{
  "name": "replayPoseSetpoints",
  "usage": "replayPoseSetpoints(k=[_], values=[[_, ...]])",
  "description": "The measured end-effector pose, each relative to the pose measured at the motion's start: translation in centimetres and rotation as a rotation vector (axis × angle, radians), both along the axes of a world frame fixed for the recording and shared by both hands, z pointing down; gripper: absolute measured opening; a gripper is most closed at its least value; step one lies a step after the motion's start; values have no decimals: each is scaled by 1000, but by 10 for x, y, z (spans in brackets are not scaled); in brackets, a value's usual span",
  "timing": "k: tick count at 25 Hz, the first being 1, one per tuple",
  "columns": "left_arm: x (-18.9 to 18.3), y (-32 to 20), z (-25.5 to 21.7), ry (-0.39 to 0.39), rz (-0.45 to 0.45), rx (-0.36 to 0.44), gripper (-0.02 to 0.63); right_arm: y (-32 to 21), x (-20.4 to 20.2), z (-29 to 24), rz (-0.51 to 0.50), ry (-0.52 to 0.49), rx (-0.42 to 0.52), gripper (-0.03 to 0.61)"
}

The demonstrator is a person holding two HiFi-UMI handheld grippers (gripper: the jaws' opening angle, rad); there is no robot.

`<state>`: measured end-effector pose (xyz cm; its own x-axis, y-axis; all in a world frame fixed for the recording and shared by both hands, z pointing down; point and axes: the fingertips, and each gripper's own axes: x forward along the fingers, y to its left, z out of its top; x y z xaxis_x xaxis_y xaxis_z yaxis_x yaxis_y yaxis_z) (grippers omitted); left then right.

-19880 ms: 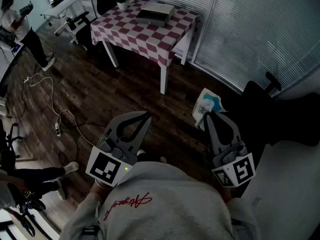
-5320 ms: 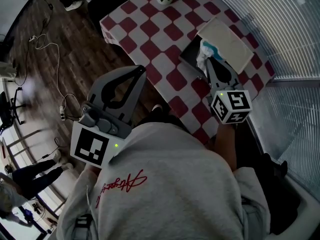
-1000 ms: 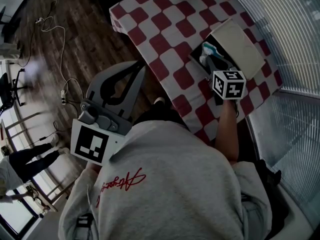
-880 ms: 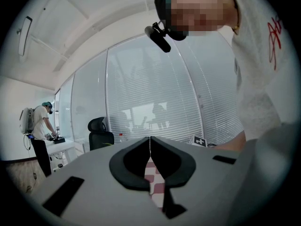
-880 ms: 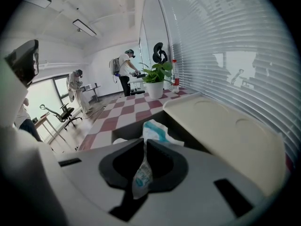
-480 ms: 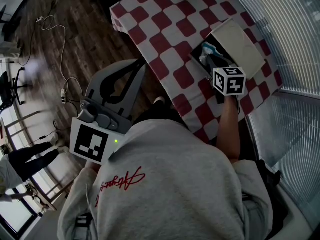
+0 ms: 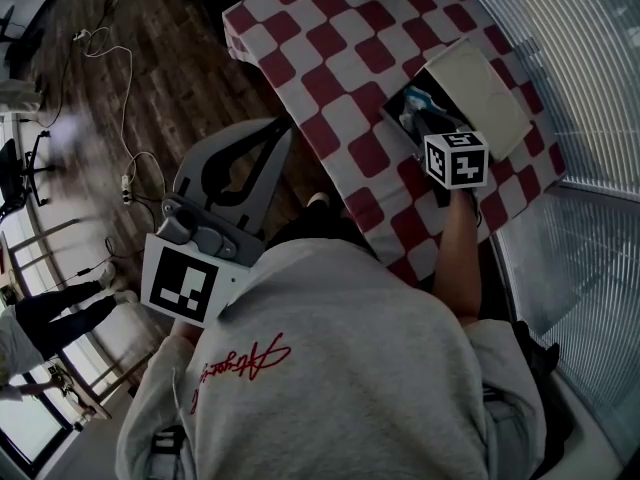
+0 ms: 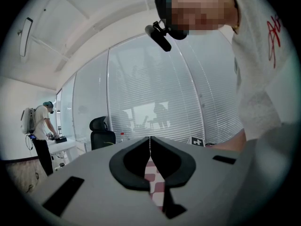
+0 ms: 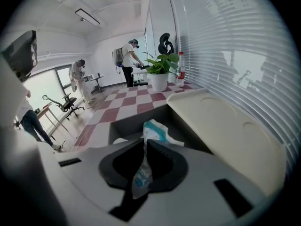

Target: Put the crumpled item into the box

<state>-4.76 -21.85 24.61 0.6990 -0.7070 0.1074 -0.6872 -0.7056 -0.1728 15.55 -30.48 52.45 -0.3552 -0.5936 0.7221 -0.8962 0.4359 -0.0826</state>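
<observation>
Wrapper [image 9: 153, 131] deeper inside box [image 9: 131, 117] than seconds earlier

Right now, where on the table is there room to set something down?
Bare table between potted plant and box, and from the box to the floor-side edge. Crowded: the box, where the right gripper grips the crumpled item; lid alongside.
</observation>
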Motion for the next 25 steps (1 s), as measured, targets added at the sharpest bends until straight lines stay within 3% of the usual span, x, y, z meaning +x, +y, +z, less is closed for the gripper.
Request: replayPoseSetpoints(k=[12,25], values=[[-3,-1,0,10,-8,-2,18,1,-3,9,-48,52,-46,29],[-5,-1,-1,19,-8,-1,18,-1,-2,10,-32,13,-76,29]])
